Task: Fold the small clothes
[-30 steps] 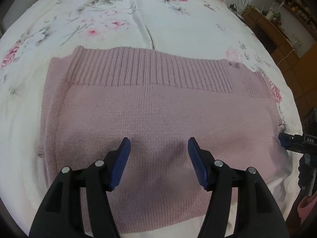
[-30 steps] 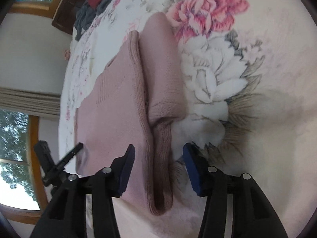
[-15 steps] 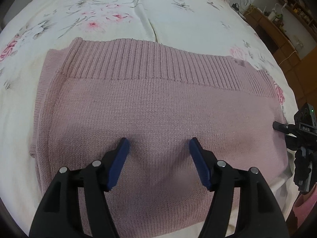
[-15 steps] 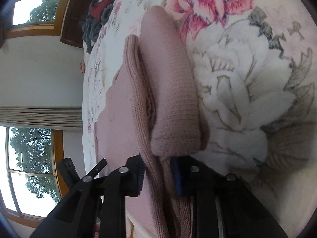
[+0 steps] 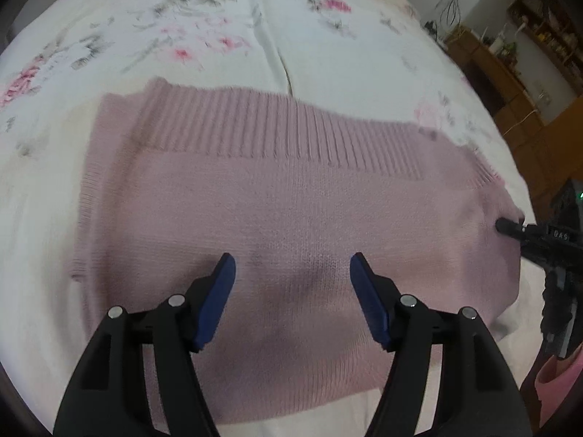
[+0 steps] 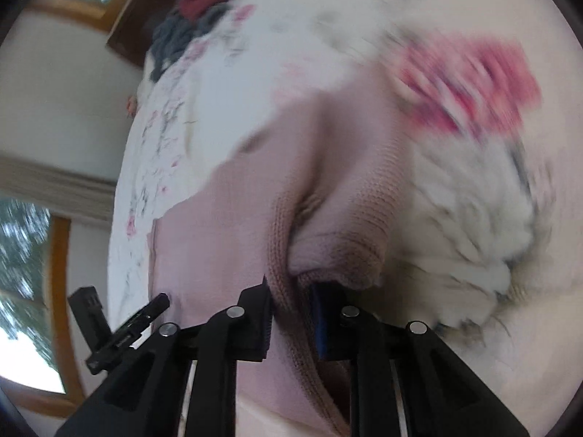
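A pink knit sweater (image 5: 284, 200) lies flat on the floral bedsheet (image 5: 291, 47), its ribbed hem at the far side. My left gripper (image 5: 293, 273) hovers open over the sweater's near middle, with nothing between its blue pads. In the right wrist view my right gripper (image 6: 291, 293) is shut on the sweater's edge (image 6: 280, 266), which rises between the jaws beside the folded sleeve (image 6: 349, 218). The right gripper's body (image 5: 546, 240) shows at the sweater's right edge in the left wrist view.
A heap of dark grey and red clothes (image 6: 193, 18) lies at the far end of the bed. Wooden furniture (image 5: 510, 83) stands to the right of the bed. A wood-framed window (image 6: 32, 262) and wall are on the other side.
My right gripper went from open around the sweater's edge to shut on it, and now lifts it a little. My left gripper stayed open and drew back slightly over the sweater.
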Demonstrator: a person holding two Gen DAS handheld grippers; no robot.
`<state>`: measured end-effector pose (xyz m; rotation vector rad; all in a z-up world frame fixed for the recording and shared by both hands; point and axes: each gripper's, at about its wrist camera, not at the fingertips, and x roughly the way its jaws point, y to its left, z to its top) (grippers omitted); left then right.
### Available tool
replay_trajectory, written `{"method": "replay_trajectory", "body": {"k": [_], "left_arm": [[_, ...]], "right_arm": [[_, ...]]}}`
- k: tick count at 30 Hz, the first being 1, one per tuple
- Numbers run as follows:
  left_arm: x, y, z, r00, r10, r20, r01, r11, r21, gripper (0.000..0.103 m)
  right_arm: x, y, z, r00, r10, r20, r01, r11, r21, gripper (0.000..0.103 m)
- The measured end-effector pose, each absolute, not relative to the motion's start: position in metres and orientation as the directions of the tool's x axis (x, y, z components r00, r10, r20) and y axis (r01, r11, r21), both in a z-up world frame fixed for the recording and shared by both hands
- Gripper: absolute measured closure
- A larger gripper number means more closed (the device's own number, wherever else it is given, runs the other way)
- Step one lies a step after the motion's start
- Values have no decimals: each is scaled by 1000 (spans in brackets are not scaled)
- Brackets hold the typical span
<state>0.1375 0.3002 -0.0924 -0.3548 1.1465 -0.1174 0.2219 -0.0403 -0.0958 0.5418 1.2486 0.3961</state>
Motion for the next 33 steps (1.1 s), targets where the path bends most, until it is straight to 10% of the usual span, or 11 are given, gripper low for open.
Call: {"method": "replay_trajectory", "body": {"k": [17, 22, 33], "left_arm": [[127, 346, -88, 447, -351, -823, -168, 870, -463, 38], [132, 347, -94, 447, -418, -791, -195, 818, -542, 38], [158, 320, -92, 464, -574, -674, -196, 676, -711, 36]], "right_arm": [[216, 155, -89, 140, 358, -923, -348, 891, 293, 82], [215, 151, -95, 79, 483, -872, -313, 843, 438, 56], [203, 84, -27, 163, 610, -775, -251, 786, 566, 55]]}}
